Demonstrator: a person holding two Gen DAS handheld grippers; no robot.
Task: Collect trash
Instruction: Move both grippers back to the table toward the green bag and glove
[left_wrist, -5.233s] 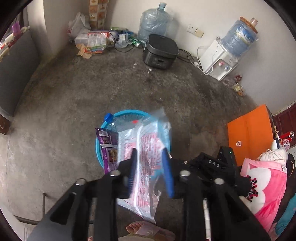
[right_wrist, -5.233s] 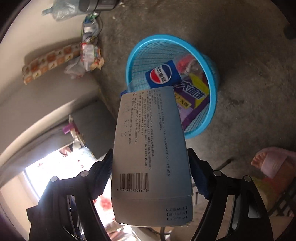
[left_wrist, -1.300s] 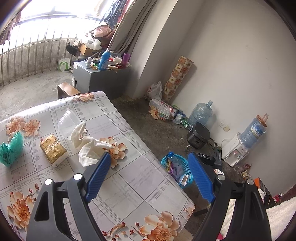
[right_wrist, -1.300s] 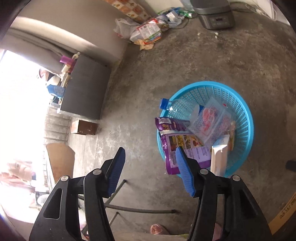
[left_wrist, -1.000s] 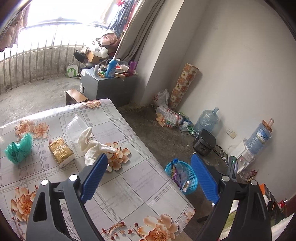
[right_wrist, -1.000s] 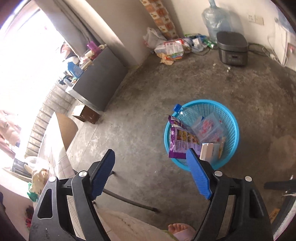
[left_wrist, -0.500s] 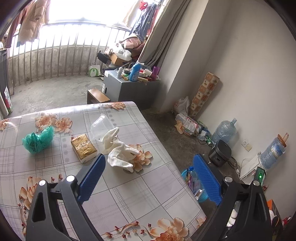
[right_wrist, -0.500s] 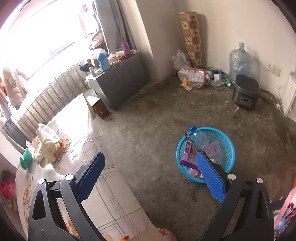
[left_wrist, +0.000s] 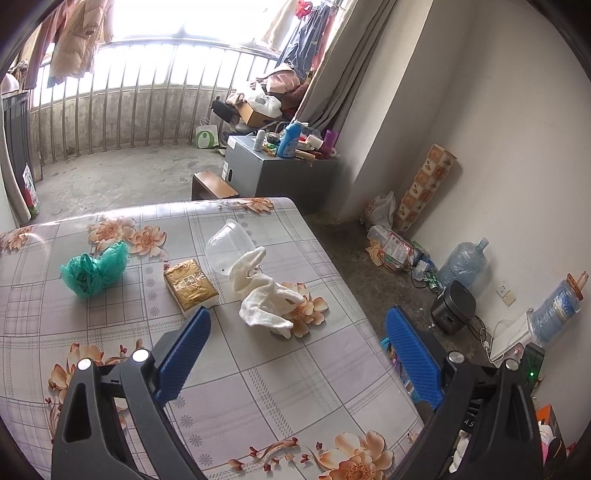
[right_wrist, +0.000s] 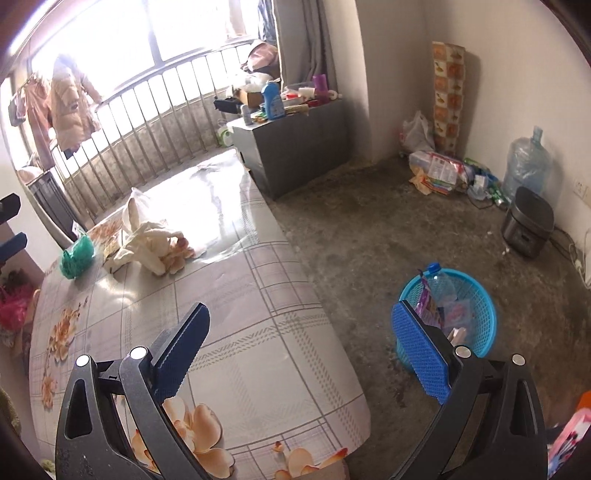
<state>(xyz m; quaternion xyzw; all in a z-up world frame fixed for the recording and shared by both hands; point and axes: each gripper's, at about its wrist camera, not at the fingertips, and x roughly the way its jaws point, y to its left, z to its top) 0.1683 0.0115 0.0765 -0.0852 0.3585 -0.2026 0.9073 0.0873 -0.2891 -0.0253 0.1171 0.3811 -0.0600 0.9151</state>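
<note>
Hovering over the table (left_wrist: 303, 373), the left gripper (left_wrist: 295, 350) has its jaws spread wide and holds nothing; the right gripper (right_wrist: 299, 343) is likewise wide open and empty, above the table's near corner.

Four pieces of trash lie near the far end of the table: a white rag (left_wrist: 264, 291), a clear cup (left_wrist: 229, 245) on its side touching the rag, a gold packet (left_wrist: 190, 284) just beside them, and a green bag (left_wrist: 94, 269) further left. The blue basket (right_wrist: 476, 317) stands on the floor off the table's right edge, already part full.

Risks, as I judge them:
- The rag is limp and sprawled. A pinch on one fold may lift only part of it, and a trailing end could drag the cup off the table.
- The cup is thin and round. Closing on it may squash it or squirt it away.
- The packet lies flat, so fingers may skid on the glossy cloth instead of getting under it.
- The basket is low and well apart from the trash, so a release from table height could miss it.
- A bottle (right_wrist: 437, 282) and wrappers stand up inside it, so new pieces may bounce out.
</note>
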